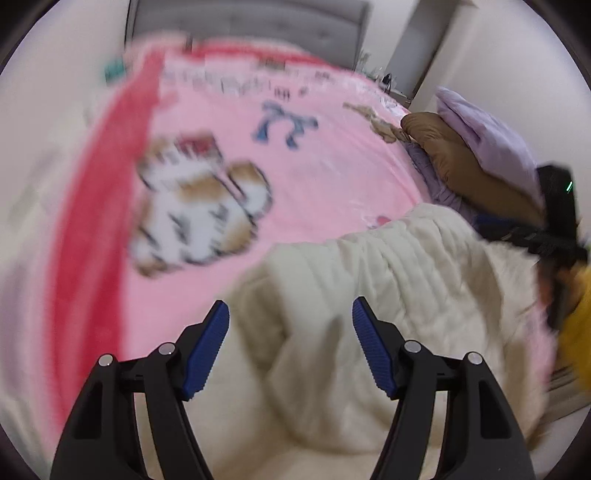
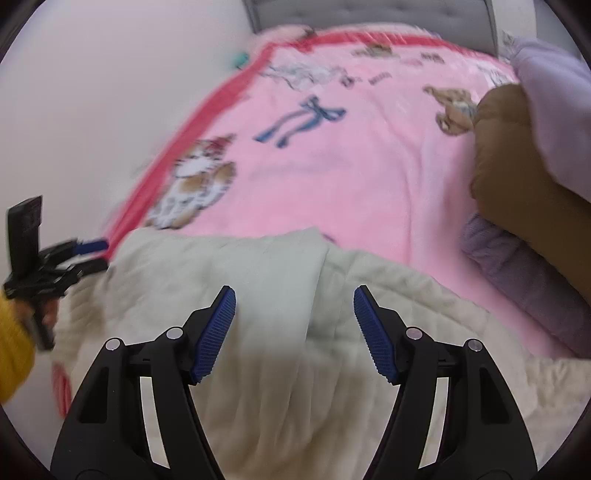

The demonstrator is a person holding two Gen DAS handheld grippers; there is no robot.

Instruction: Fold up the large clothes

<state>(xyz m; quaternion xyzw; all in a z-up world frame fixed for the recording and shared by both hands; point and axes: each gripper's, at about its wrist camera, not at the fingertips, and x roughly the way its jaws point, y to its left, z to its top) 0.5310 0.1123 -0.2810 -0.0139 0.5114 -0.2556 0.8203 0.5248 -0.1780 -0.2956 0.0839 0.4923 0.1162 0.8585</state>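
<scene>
A cream quilted garment [image 1: 399, 266] lies folded over on the near part of a pink blanket [image 1: 314, 170] that covers the bed. My left gripper [image 1: 290, 306] hovers over the garment's left part with its blue pads apart and nothing pressed between them. My right gripper [image 2: 295, 291] stands open the same way above a fold in the cream garment [image 2: 258, 266]. Each gripper shows in the other's view: the right gripper [image 1: 495, 229] at the garment's far right edge, the left gripper [image 2: 86, 251] at its left corner. A yellow sleeve [image 2: 14, 332] is behind it.
A brown padded garment [image 2: 517, 158] and lilac cloths [image 2: 554, 74] are piled on the bed's right side. A grey headboard [image 1: 251, 18] stands at the far end. The pink blanket [image 2: 351, 166] has a red border [image 1: 96, 206] along the left, next to a white wall.
</scene>
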